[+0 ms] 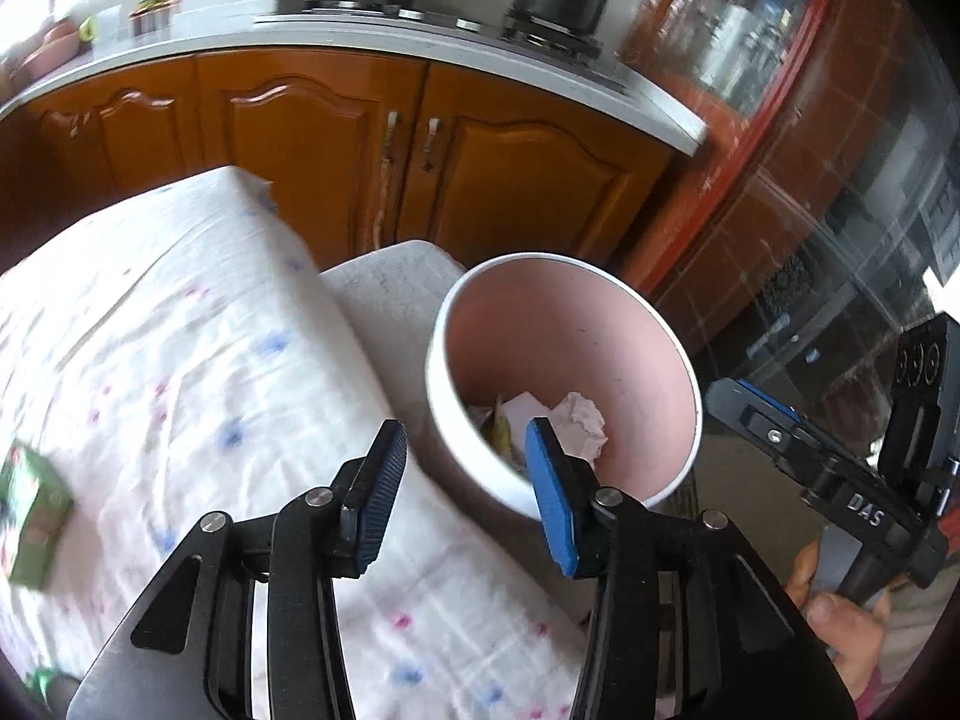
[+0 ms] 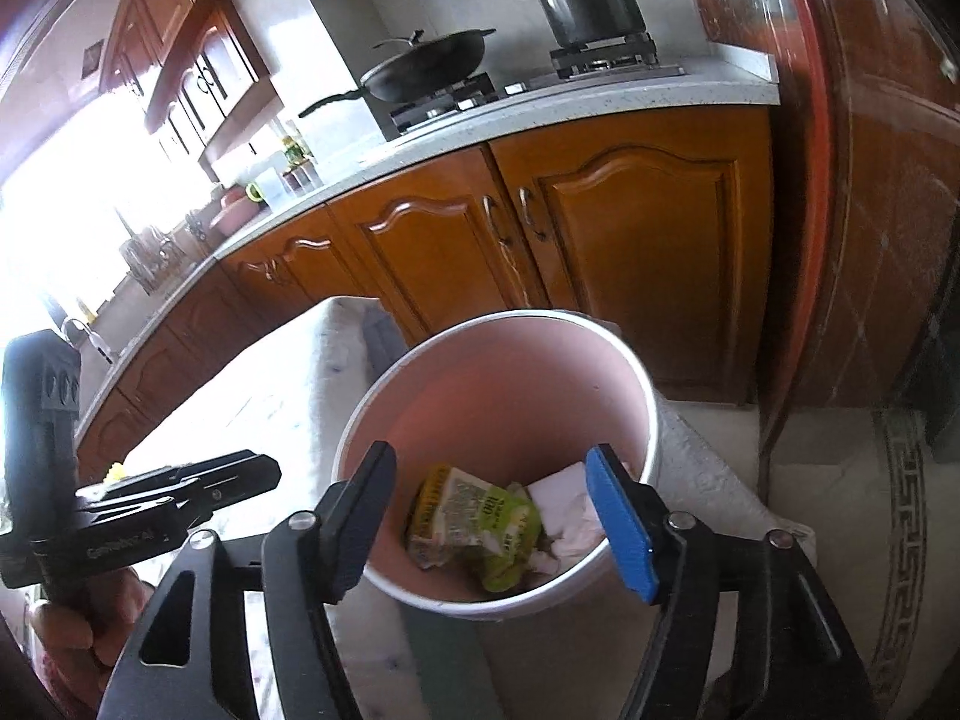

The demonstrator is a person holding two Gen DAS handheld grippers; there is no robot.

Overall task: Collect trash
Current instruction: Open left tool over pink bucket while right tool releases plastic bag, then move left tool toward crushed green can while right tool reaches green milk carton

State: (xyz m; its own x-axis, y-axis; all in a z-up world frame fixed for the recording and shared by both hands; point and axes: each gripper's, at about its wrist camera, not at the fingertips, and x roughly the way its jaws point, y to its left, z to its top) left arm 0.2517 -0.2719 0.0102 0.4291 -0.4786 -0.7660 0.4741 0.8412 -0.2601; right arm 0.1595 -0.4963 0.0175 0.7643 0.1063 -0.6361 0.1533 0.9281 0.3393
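A pink bin with a white rim (image 1: 600,330) (image 2: 498,384) stands beside the cloth-covered table (image 1: 180,330). Inside it lie crumpled white paper (image 1: 579,423) (image 2: 564,510) and a green-yellow wrapper (image 2: 474,510). My left gripper (image 1: 465,492) is open and empty, over the table's edge next to the bin. My right gripper (image 2: 492,510) is open and empty, just above the bin's near rim; it also shows in the left wrist view (image 1: 798,438). A green carton (image 1: 36,516) lies on the table at the far left.
Wooden kitchen cabinets (image 1: 336,138) (image 2: 600,222) with a white counter stand behind. A black wok (image 2: 426,66) and a steel pot (image 2: 588,0) sit on the stove. A red-brown cabinet (image 2: 870,180) is on the right, over patterned floor tiles (image 2: 900,510).
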